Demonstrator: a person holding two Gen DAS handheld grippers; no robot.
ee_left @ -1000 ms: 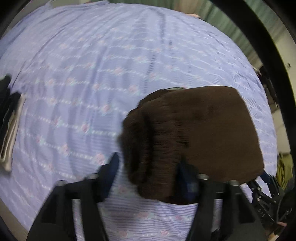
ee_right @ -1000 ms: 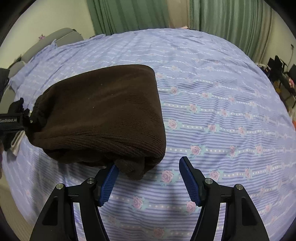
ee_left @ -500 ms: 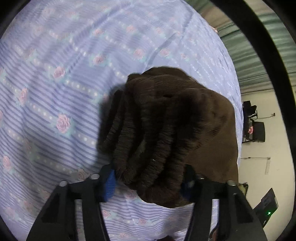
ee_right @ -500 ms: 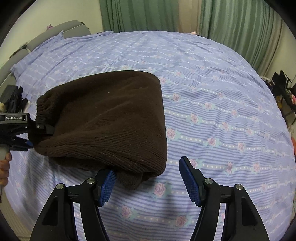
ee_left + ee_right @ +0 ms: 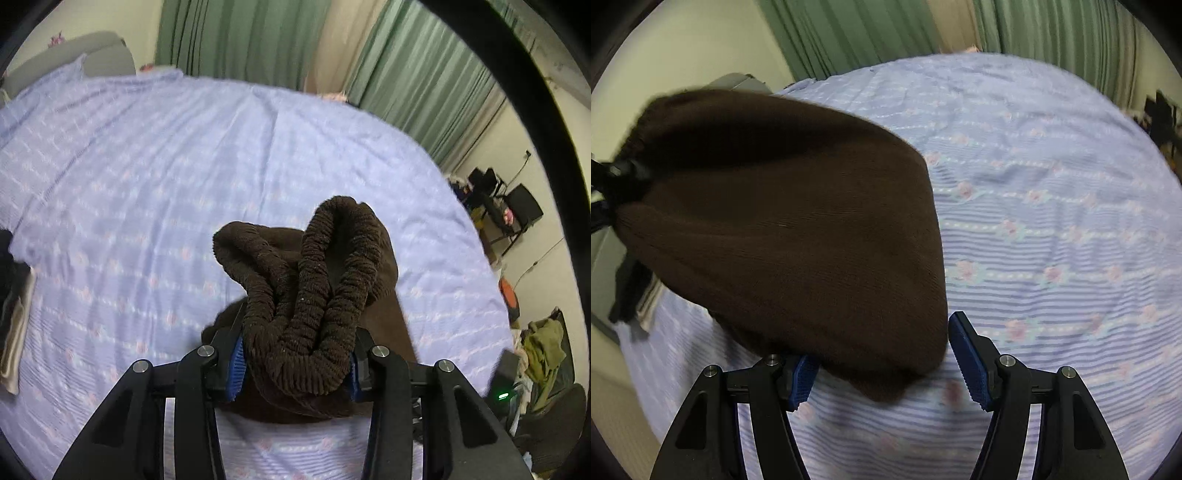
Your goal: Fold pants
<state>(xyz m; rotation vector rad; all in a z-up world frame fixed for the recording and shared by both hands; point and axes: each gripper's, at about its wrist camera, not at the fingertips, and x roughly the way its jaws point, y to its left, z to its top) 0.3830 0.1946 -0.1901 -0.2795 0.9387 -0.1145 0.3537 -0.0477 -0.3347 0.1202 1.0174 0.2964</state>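
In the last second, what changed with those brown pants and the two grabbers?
The left gripper closed tighter on the bunched waistband of the brown pants and lifted them off the flowered bedsheet; its view swung from looking down at the bed to looking out at the green curtains. The right gripper stayed open, the folded end just above its fingers. The fold held.

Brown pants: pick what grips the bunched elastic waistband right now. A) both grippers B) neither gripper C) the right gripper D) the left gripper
D: the left gripper is clamped on the brown pants' gathered waistband, while the right gripper stands open at the folded end.
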